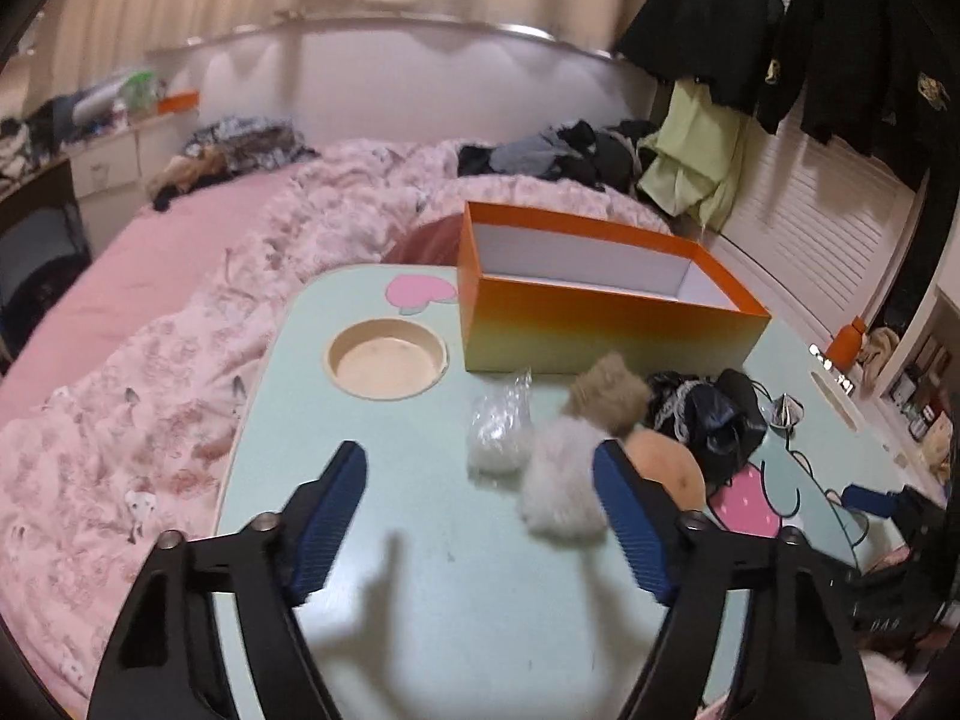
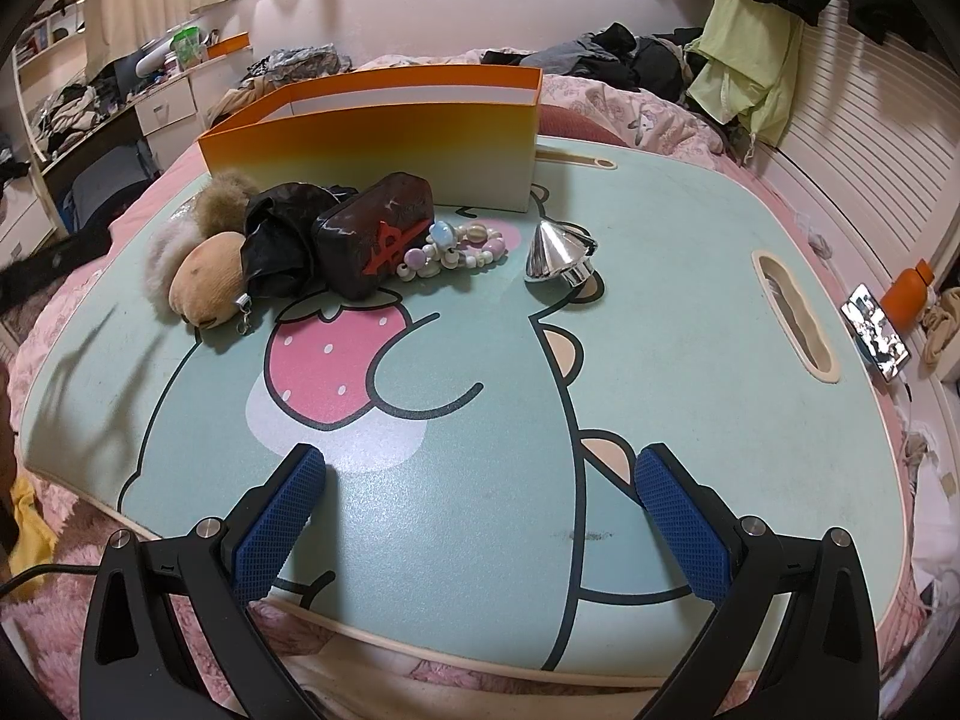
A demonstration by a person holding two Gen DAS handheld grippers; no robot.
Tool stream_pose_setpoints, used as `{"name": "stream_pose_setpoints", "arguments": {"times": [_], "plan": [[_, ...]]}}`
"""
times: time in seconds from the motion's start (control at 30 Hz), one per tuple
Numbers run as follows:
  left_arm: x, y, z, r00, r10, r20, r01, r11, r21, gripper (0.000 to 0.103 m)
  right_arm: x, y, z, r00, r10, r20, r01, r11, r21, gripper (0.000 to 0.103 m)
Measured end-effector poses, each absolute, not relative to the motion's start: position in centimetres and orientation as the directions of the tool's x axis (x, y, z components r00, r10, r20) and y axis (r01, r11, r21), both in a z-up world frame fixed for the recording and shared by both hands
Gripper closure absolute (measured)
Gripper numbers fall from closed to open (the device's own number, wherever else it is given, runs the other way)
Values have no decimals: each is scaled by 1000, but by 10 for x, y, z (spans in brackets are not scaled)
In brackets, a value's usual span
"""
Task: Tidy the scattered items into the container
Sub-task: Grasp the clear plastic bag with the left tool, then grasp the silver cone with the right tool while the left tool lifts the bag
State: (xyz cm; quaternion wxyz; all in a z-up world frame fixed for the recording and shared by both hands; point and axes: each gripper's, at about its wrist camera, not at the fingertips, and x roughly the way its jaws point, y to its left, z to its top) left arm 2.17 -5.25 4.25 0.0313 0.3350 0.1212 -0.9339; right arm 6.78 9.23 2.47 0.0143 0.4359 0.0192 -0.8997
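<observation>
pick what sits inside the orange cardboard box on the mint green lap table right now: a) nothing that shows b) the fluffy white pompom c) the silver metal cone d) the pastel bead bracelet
a: the left wrist view looks into the orange cardboard box and shows only bare white walls and floor, while the silver metal cone, the pastel bead bracelet and the fluffy white pompom all lie on the mint green lap table.

Each hand-held gripper, left (image 1: 480, 480) and right (image 2: 480, 486), comprises two black angular arms with triangular cut-outs, silver pivot screws, and fingers (image 2: 273, 531) faced with blue cross-hatched pads.
</observation>
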Motion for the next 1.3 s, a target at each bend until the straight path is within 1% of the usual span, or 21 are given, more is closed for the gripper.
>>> {"name": "stream_pose_setpoints", "arguments": {"times": [0.13,0.17,0.2,0.27,0.37,0.4,0.43,0.53,0.6,0.67,0.77,0.8,0.87,0.93,0.97,1.0,1.1,1.23,1.27,1.3], "plan": [[-11,-51,40,-741,18,-672,133,-976,-173,46,68,93,25,-620,-9,-784,43,-999,-22,0],[-17,-51,39,-736,13,-677,133,-977,-164,53,68,92,25,-620,-9,-785,43,-999,-22,0],[-21,-50,36,-732,4,-682,138,-979,-153,56,68,92,25,-620,-9,-785,43,-999,-22,0],[-28,-49,30,-716,-3,-698,141,-980,-140,68,68,92,25,-620,-9,-784,43,-999,-22,0],[-34,-47,20,-694,32,-719,124,-979,-163,69,68,92,25,-620,-8,-785,42,-999,-22,0],[-36,-46,16,-684,44,-728,119,-978,-171,71,68,92,25,-620,-8,-785,42,-999,-22,0],[-39,-46,13,-667,54,-744,116,-978,-174,75,68,92,25,-620,-7,-785,42,-999,-24,0],[-36,-47,12,-664,65,-745,104,-979,-178,76,68,91,26,-621,-4,-784,40,-999,-26,0],[-31,-51,11,-668,92,-739,104,-971,-215,77,68,93,27,-625,-10,-780,33,-999,-14,0],[-24,-55,11,-682,115,-722,102,-963,-249,77,69,101,30,-637,-37,-770,21,-999,31,0],[-14,-53,13,-693,82,-716,101,-973,-209,77,68,123,36,-661,-93,-745,-22,-989,143,0],[-10,-53,15,-697,78,-713,99,-974,-203,77,67,130,39,-674,-88,-733,-46,-986,161,1],[-5,-55,22,-708,82,-701,96,-973,-211,77,63,138,48,-711,-42,-702,-82,-986,142,1],[-2,-55,30,-720,90,-688,90,-971,-221,77,52,139,56,-721,0,-693,-95,-991,98,1],[0,-54,35,-729,91,-678,85,-971,-222,77,42,137,57,-710,12,-704,-96,-992,80,3],[3,-53,39,-738,90,-669,79,-973,-218,77,33,136,58,-698,21,-716,-97,-993,66,9],[6,-49,49,-752,99,-652,60,-974,-217,77,5,127,60,-676,45,-736,-87,-996,19,18],[9,-45,56,-761,109,-639,42,-975,-216,77,-18,120,53,-657,103,-747,-88,-994,-60,18],[9,-44,57,-763,108,-638,41,-976,-215,77,-20,120,50,-647,106,-755,-91,-994,-62,20],[9,-44,58,-763,109,-637,40,-976,-216,77,-20,120,47,-642,100,-761,-91,-994,-54,32]]}}
